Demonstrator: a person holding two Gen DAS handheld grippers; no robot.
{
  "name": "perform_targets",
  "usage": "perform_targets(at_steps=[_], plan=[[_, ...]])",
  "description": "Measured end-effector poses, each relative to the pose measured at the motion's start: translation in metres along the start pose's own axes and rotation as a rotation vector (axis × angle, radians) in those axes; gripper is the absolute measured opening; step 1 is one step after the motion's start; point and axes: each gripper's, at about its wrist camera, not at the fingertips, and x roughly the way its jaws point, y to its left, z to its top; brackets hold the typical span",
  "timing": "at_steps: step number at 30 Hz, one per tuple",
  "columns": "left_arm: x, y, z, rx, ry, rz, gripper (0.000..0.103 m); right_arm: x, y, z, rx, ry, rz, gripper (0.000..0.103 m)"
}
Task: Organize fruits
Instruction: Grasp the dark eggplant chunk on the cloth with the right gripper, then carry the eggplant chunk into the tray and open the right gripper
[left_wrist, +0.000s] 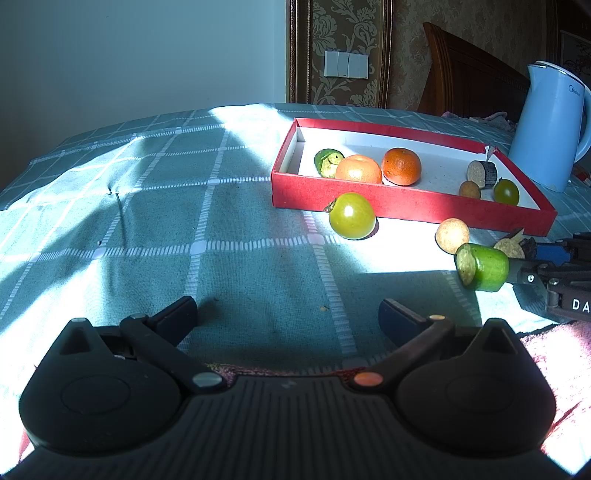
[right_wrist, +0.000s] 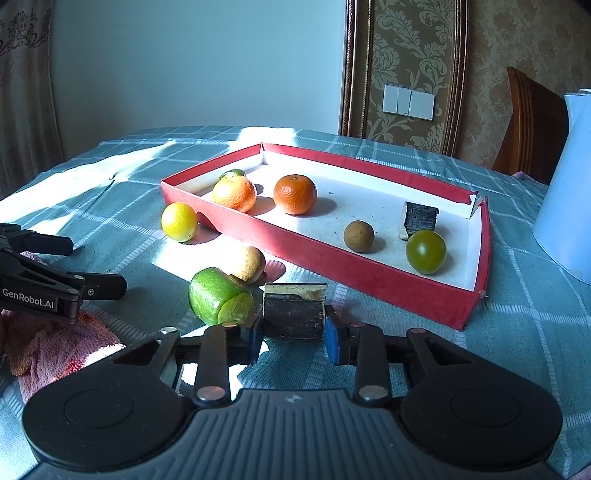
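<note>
A red box (right_wrist: 332, 258) with a white floor holds two oranges (right_wrist: 295, 194), a green piece (left_wrist: 328, 161), a dark chunk (right_wrist: 419, 219), a small brown ball (right_wrist: 358, 236) and a green tomato (right_wrist: 426, 252). On the cloth in front of the box lie a yellow-green tomato (right_wrist: 179, 221), a beige ball (right_wrist: 251, 264) and a green cucumber piece (right_wrist: 218, 295). My right gripper (right_wrist: 293, 341) is shut on a second dark chunk (right_wrist: 293, 314), its blue pads pressed on both sides. My left gripper (left_wrist: 288, 317) stands open over bare cloth, well short of the tomato (left_wrist: 351, 216).
A light blue kettle (left_wrist: 550, 125) stands right of the box. A pink towel (right_wrist: 55, 343) lies on the near table edge between the two hands. The teal checked tablecloth (left_wrist: 166, 221) stretches to the left. A wooden chair (right_wrist: 532, 125) stands behind the table.
</note>
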Motion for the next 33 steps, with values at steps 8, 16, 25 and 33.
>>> perform_targets(at_steps=[8, 16, 25, 33], plan=[[0.000, 0.000, 0.000, 0.000, 0.000, 0.000, 0.103, -0.024, -0.004, 0.012, -0.009, -0.088, -0.046, 0.032], [0.000, 0.000, 0.000, 0.000, 0.000, 0.000, 0.103, -0.009, -0.014, 0.049, -0.026, -0.121, -0.106, 0.032], [0.000, 0.000, 0.000, 0.000, 0.000, 0.000, 0.103, 0.049, -0.021, 0.086, -0.039, -0.070, -0.153, 0.032], [0.000, 0.000, 0.000, 0.000, 0.000, 0.000, 0.103, 0.095, -0.027, 0.090, -0.024, 0.026, -0.162, 0.032]])
